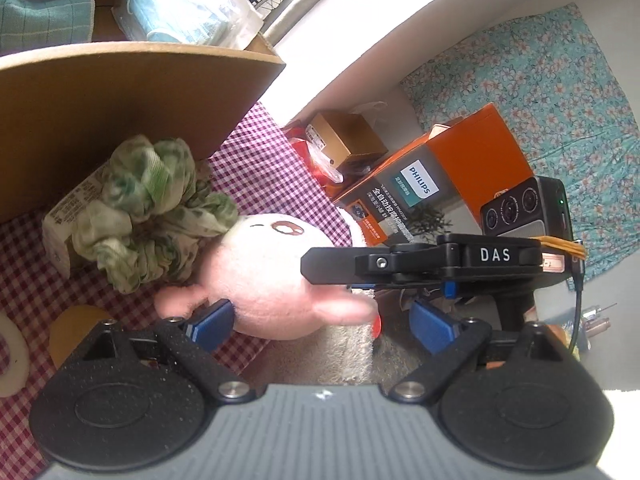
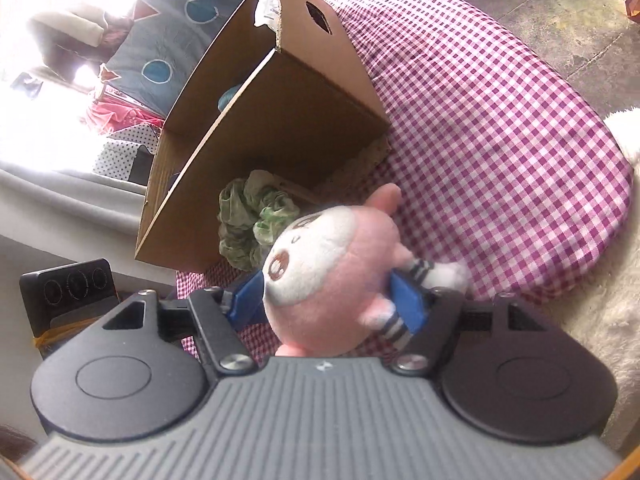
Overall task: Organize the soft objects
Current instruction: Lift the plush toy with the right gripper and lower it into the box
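Note:
A pink and white plush toy is held in my right gripper, whose blue pads press on both its sides. The toy also shows in the left wrist view, with the right gripper's black finger across it. My left gripper is open, its pads apart, just below the toy and touching nothing. A crumpled green and white cloth lies beside the cardboard box, also in the right wrist view. In the box are a pack of blue face masks and a teal towel.
The box stands on a purple checked tablecloth. A paper-wrapped pack lies under the cloth. An orange Philips box and a small brown box sit on the floor. A white fluffy rug lies at the right.

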